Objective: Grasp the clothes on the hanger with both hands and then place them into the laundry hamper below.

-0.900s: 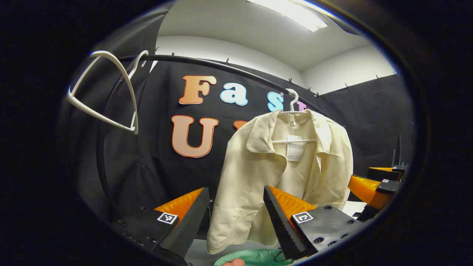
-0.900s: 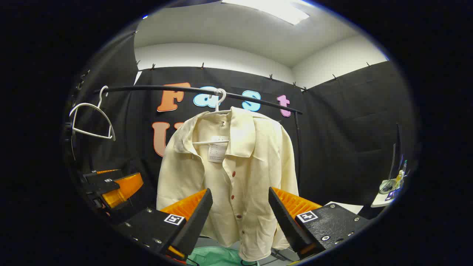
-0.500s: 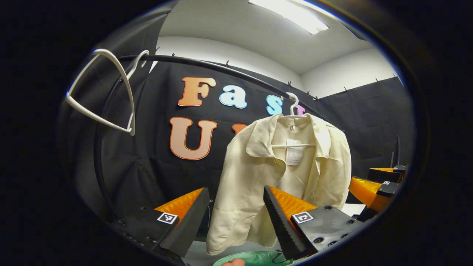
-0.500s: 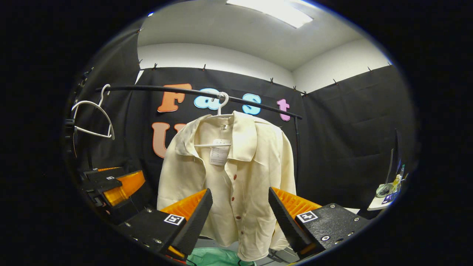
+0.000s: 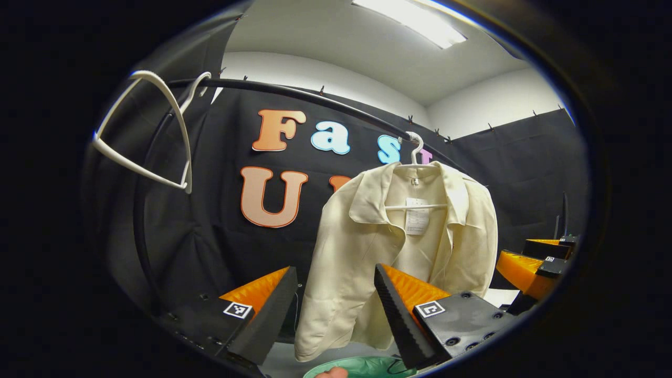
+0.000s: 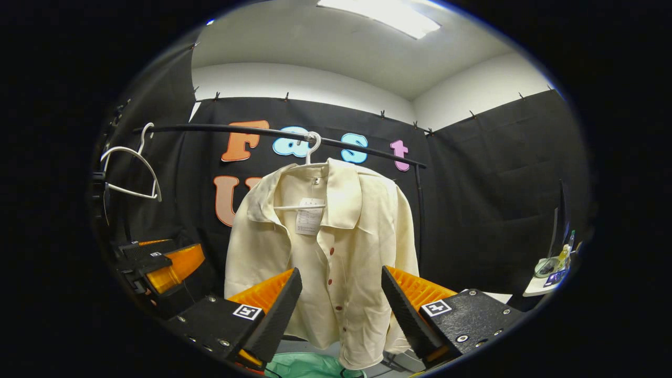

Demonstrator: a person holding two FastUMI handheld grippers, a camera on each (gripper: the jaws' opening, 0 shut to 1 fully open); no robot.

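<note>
Barely any change vs a sec ago: cream shirt [image 6: 336, 252] on hanger [image 6: 310, 152], hamper [image 6: 304, 365] below it. Left gripper [image 5: 333, 310], right gripper [image 6: 338, 310] both gape wide, w/ nothing grasped.

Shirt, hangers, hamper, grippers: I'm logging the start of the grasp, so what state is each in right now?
Cream shirt: hanging on its hanger, front open at the collar, not gripped.
Shirt's hanger: hooked on the black rail.
Spare hanger: bare, hooked on the rail.
Green hamper: open, below the shirt.
Left gripper: open.
Right gripper: open.
</note>
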